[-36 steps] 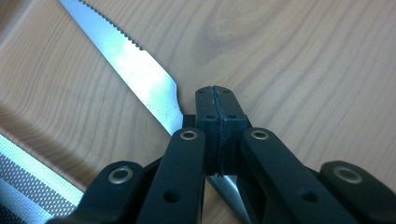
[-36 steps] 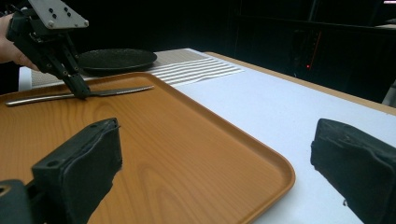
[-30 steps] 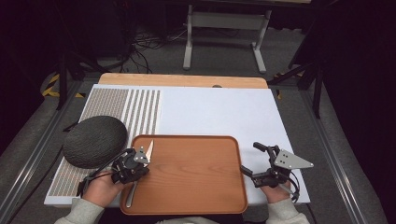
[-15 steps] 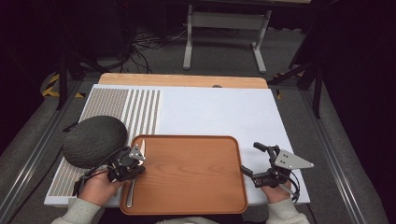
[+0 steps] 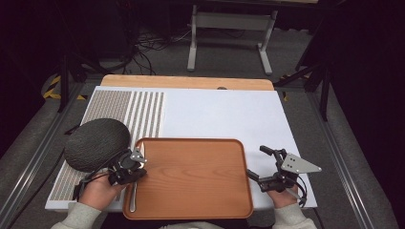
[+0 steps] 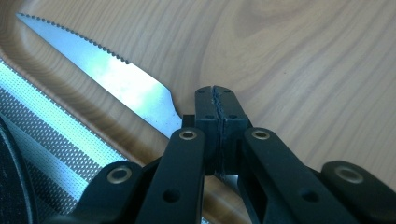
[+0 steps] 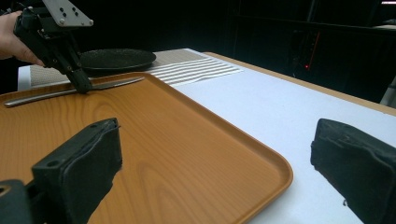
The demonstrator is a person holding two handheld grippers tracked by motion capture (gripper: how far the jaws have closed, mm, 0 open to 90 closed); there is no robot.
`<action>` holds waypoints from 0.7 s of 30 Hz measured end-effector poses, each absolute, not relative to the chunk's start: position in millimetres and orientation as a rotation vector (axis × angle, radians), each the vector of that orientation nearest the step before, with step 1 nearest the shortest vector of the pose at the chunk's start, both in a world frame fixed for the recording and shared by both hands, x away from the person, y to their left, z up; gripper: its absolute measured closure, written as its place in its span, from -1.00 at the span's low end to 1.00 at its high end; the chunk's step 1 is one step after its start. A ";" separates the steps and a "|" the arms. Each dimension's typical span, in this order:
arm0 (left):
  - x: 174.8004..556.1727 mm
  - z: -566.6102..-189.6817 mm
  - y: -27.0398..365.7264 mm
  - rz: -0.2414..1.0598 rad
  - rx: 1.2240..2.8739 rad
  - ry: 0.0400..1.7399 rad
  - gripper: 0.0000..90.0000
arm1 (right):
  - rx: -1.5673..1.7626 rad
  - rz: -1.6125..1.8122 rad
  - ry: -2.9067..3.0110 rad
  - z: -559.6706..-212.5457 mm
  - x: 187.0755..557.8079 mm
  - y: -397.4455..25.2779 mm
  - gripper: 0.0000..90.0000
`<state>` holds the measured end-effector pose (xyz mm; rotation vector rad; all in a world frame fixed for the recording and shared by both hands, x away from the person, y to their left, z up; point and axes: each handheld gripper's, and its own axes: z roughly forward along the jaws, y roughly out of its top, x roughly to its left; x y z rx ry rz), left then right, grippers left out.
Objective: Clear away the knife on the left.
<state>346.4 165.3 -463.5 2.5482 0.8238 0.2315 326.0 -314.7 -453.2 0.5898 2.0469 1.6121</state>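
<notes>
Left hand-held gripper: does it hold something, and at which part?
Yes. The left hand-held gripper is closed on the knife where blade meets handle.

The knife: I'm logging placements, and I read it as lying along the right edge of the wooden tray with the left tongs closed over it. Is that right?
Not quite. The knife lies along the left edge of the wooden tray, as the high view shows. The rest holds: the left tongs are closed over it, near where blade meets handle, seen in the left gripper view.
</notes>
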 end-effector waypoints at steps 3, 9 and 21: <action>346.2 -463.4 165.0 0.225 2.550 0.823 0.95 | 0.590 1.613 2.046 -453.2 326.1 -314.9 -0.94; 346.3 -459.5 166.0 0.180 2.532 0.800 0.59 | 0.590 1.612 2.046 -453.2 326.1 -315.0 -0.94; 333.5 -430.2 182.9 0.259 2.309 0.678 -0.75 | 0.591 1.614 2.046 -453.2 326.0 -314.9 -0.94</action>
